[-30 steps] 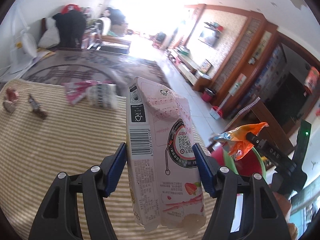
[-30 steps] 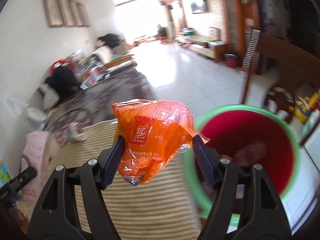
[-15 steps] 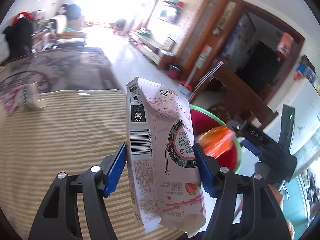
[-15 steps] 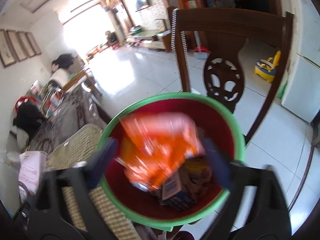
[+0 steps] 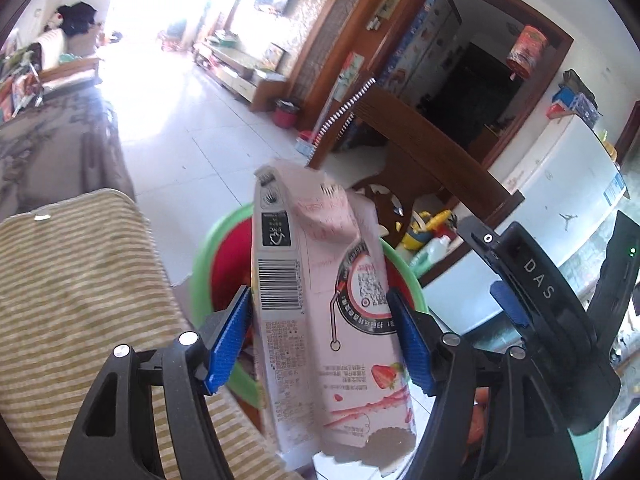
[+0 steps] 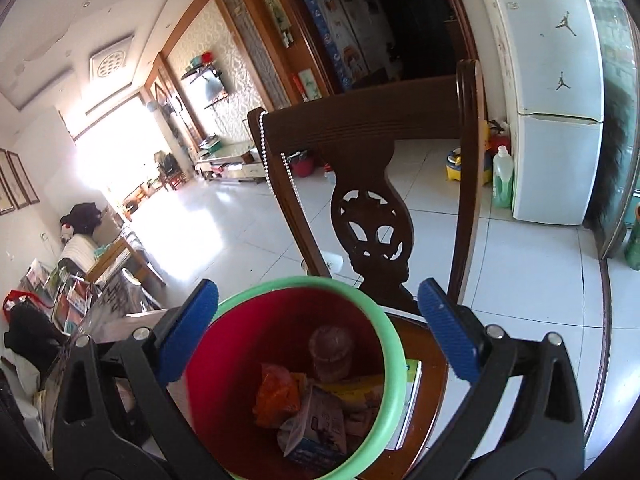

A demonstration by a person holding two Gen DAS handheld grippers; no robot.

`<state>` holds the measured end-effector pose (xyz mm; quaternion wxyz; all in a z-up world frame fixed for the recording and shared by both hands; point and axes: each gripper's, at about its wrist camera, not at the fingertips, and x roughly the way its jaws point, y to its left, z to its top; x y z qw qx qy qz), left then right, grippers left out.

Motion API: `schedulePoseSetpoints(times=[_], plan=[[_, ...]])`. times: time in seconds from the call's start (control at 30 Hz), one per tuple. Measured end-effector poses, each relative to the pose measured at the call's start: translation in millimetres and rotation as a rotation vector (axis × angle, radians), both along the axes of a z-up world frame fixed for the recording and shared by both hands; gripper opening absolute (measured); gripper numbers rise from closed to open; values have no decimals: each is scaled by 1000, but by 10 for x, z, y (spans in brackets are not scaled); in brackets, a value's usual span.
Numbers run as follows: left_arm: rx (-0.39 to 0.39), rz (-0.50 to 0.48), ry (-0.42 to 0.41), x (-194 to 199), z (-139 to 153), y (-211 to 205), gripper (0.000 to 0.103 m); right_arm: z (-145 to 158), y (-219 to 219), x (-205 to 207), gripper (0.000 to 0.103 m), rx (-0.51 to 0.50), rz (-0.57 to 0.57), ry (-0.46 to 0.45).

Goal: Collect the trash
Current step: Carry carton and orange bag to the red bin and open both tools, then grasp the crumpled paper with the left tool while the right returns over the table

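Note:
My left gripper (image 5: 320,336) is shut on a pink strawberry milk carton (image 5: 320,304), held upright over the edge of the red bin with a green rim (image 5: 200,256). My right gripper (image 6: 316,328) is open and empty, just above the same bin (image 6: 384,344). The orange snack wrapper (image 6: 278,394) lies inside the bin among other trash, with a small blue and white carton (image 6: 316,436) and a plastic cup (image 6: 332,352). The right gripper also shows in the left wrist view (image 5: 516,288), to the right of the carton.
A striped cloth covers the table (image 5: 72,300) left of the bin. A dark wooden chair (image 6: 372,184) stands right behind the bin. A white fridge (image 6: 560,112) is at the far right. Tiled floor (image 6: 224,232) stretches toward a bright living room.
My right gripper opened and the orange wrapper dropped into the bin. My left gripper carried the milk carton from above the table over to the bin's rim.

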<state>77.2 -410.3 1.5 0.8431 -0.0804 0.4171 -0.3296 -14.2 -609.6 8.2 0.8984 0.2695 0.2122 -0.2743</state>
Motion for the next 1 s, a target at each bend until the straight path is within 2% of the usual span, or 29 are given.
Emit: schedulePoseSetpoints(times=[0.13,0.27,0.4,0.5,0.7,0.77,0.9,0.97,1.0], plan=[[8,14,-35,-25,36,58,72,8,69,62,98,-6,21,3],[-9,58,-22,-16,27,359,73,26,198,138,99,-22,56,12],[0,125,-25,-42,-7,804,73,51,360,225,99,-39,94,18],[36,215,-35,-109,-80,1317,74,62,505,329,99,-52,129,29],[89,517,-9,-223,-208,2768,74,129,966,514,99,-86,219,37],[101,639,25,-259,-258,3331,74,160,1187,595,99,-95,269,33],[104,876,85,-339,-278,4393,74,159,1752,822,99,-128,427,62],[98,960,79,-341,-253,4759,77,131,2107,947,99,-153,523,94],[122,1022,74,-319,-247,4961,79,112,2325,1003,99,-174,574,108]])
